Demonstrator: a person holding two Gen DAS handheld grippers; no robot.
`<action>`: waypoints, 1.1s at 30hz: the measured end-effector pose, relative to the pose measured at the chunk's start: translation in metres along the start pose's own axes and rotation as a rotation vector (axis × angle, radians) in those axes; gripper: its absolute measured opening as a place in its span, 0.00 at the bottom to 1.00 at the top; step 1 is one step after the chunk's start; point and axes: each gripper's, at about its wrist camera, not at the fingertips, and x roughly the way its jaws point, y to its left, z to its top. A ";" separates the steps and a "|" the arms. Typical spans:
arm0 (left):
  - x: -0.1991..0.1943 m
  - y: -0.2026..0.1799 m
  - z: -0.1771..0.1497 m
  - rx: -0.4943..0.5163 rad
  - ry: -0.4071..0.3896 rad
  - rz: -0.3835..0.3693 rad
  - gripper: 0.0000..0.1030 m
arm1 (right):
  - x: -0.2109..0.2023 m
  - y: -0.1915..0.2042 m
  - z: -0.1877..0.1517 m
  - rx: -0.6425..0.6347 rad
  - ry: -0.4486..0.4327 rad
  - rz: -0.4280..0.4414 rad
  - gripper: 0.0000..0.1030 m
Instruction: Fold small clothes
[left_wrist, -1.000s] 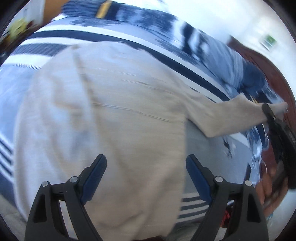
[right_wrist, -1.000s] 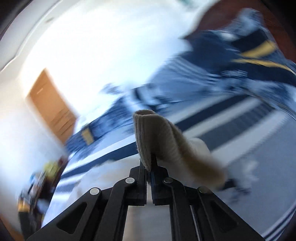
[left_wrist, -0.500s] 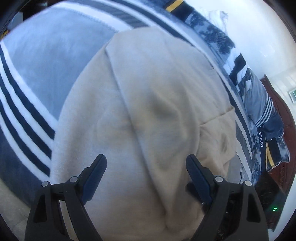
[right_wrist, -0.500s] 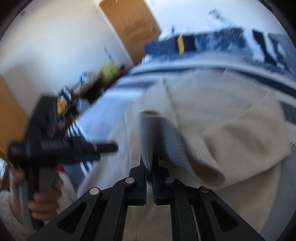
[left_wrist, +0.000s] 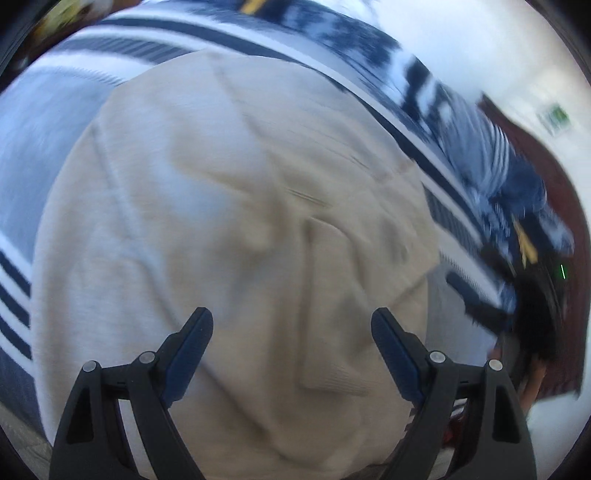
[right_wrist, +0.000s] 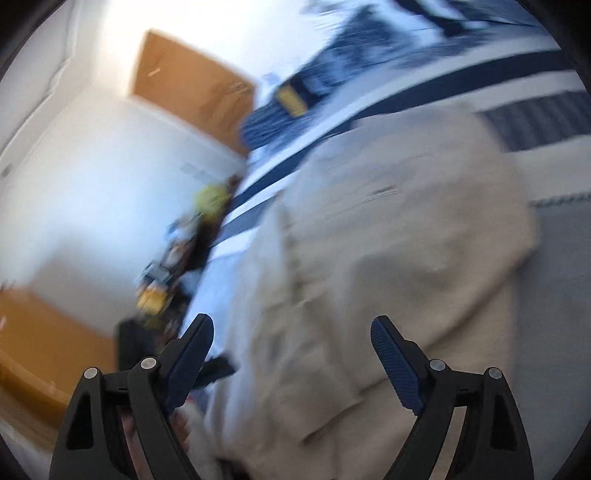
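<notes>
A beige knit sweater (left_wrist: 229, 229) lies spread on the striped bed, with one sleeve folded across its body (left_wrist: 325, 302). My left gripper (left_wrist: 291, 332) is open and empty just above the sweater's lower part. My right gripper (right_wrist: 291, 339) is open and empty above the sweater (right_wrist: 399, 258), near its left edge. The right gripper also shows in the left wrist view (left_wrist: 517, 306) as a dark blurred shape at the right. Both views are motion-blurred.
The bed cover (left_wrist: 44, 147) is grey-blue with navy and white stripes. Dark blue pillows or bedding (left_wrist: 498, 177) lie at the far side. A wooden door (right_wrist: 192, 99), white wall and a cluttered stand (right_wrist: 173, 273) are to the left of the bed.
My right gripper has opened and let go of the sleeve cuff, which now lies folded across the sweater. Both grippers have shifted over the sweater.
</notes>
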 end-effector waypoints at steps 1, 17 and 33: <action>0.006 -0.018 -0.006 0.058 0.013 0.012 0.84 | -0.002 -0.011 0.005 0.035 -0.013 -0.037 0.87; 0.033 -0.065 -0.015 0.291 0.024 0.195 0.13 | 0.035 -0.098 0.020 0.369 0.078 -0.012 0.42; -0.066 0.065 -0.022 -0.189 -0.061 -0.165 0.10 | 0.031 -0.096 0.042 0.417 -0.017 0.013 0.42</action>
